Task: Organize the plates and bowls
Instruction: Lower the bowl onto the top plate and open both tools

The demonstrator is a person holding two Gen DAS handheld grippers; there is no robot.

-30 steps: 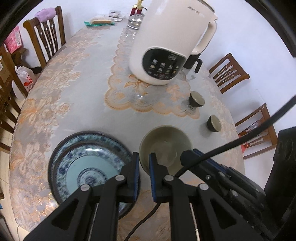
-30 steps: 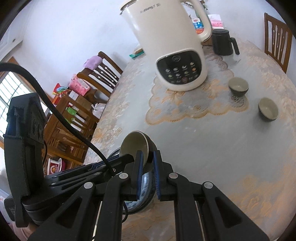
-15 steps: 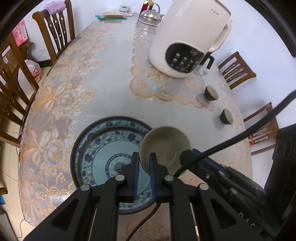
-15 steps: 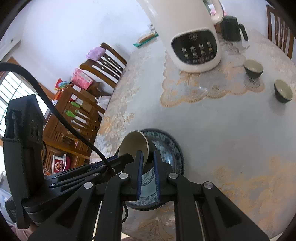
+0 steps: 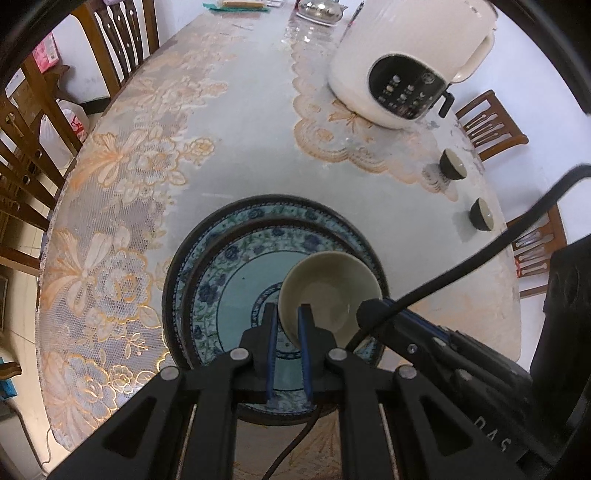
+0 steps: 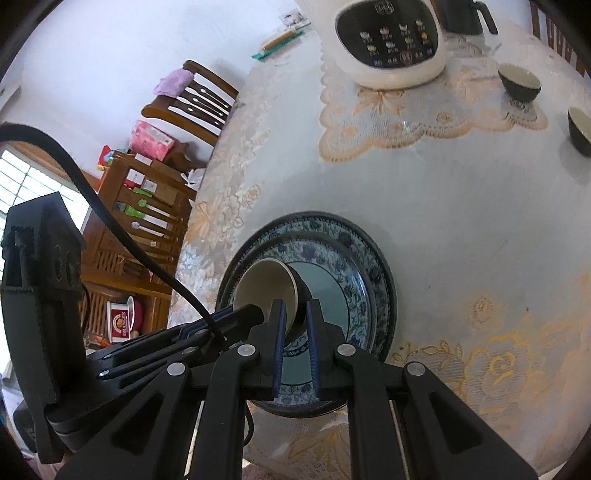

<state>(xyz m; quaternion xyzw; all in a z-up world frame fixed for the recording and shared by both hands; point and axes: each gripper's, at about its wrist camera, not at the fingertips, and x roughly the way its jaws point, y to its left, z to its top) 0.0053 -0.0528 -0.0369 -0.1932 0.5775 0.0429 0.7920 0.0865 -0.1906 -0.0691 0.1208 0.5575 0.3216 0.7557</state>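
Note:
Two stacked blue-patterned plates (image 5: 229, 266) (image 6: 354, 258) lie near the table's front edge. Both grippers hold one dark bowl with a cream inside (image 5: 332, 291) (image 6: 264, 288) above the plates. My left gripper (image 5: 287, 317) is shut on its near rim. My right gripper (image 6: 295, 314) is shut on the opposite rim, and the bowl looks tilted in the right wrist view. Two small dark bowls (image 5: 452, 164) (image 5: 482, 214) stand at the right, also shown in the right wrist view (image 6: 519, 81) (image 6: 580, 129).
A large white kettle-like appliance (image 5: 402, 62) (image 6: 391, 40) stands on a lace mat at the back. A black jug (image 6: 461, 14) stands behind it. Wooden chairs (image 5: 26, 155) ring the table. A wooden shelf (image 6: 144, 221) stands beside the table.
Both grippers carried the bowl left and back from the bare cloth until it hangs over the stacked plates. The appliance now looks farther away.

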